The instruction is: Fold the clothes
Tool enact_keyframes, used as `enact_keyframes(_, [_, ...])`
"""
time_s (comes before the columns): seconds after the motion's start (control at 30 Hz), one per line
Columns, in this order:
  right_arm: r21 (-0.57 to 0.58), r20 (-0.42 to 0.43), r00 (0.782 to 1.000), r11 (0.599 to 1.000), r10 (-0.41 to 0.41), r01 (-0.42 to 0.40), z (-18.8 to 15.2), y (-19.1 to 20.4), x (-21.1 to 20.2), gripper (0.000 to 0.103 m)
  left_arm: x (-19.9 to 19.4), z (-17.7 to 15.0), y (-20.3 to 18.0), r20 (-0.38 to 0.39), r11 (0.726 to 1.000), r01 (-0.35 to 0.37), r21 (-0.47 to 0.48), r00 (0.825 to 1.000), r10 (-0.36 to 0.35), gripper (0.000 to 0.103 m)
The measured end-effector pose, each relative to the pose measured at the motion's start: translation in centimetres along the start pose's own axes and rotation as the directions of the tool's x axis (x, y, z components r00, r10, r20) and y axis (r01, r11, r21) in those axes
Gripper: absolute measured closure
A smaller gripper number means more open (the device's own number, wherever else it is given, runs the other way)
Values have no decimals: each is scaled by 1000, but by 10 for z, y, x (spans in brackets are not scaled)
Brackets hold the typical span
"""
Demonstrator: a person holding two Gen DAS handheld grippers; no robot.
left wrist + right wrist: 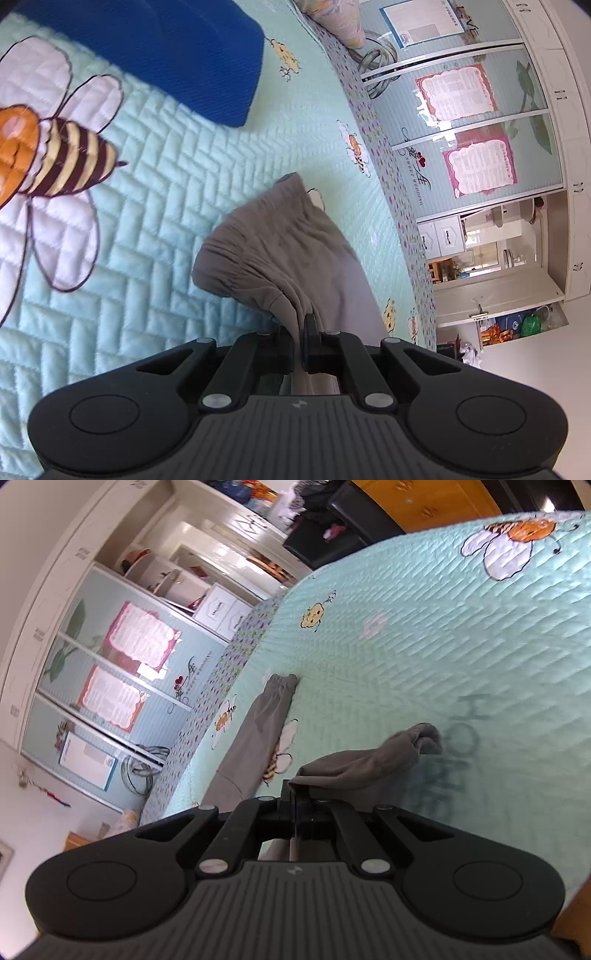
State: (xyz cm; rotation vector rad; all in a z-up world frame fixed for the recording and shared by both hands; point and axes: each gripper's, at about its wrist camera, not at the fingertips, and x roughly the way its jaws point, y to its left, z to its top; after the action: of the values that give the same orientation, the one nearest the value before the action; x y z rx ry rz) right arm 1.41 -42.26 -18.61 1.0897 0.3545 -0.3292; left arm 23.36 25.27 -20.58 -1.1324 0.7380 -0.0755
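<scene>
Left gripper (298,332) clamped tight on the grey garment (273,258), gathered waistband bunched just past the pads. Right gripper (295,801) pinched shut on another edge of it, cloth draping over the mint bee quilt (424,646). Further along the quilt, blue folded cloth (177,48).
</scene>
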Motion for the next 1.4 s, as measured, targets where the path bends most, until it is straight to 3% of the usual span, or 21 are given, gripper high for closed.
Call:
enact_keyframes(0.3, [77, -71, 997, 996, -34, 39, 10, 26, 24, 102, 0, -2, -10, -8, 1000, -4, -8, 1000, 4, 98])
enact_keyframes(0.43, [31, -90, 995, 999, -36, 39, -3, 11, 16, 101, -2, -14, 9, -36, 1000, -18, 8, 999, 18, 97])
enact_keyframes(0.57, [75, -81, 995, 995, -60, 66, -12, -15, 10, 101, -5, -8, 25, -24, 999, -8, -42, 1000, 7, 98])
enact_keyframes(0.77, [99, -71, 997, 994, -36, 43, -1, 1, 15, 101, -6, 9, 0, 1, 1000, 17, -18, 1000, -17, 98])
enact_keyframes(1.07, [139, -85, 996, 990, -15, 26, 23, 65, 88, 101, 50, 34, -26, 8, 999, -34, -12, 999, 34, 100])
enact_keyframes(1.4, [118, -94, 995, 992, -26, 37, 39, 96, 146, 101, 74, 58, -50, 26, 999, -39, 22, 999, 38, 100])
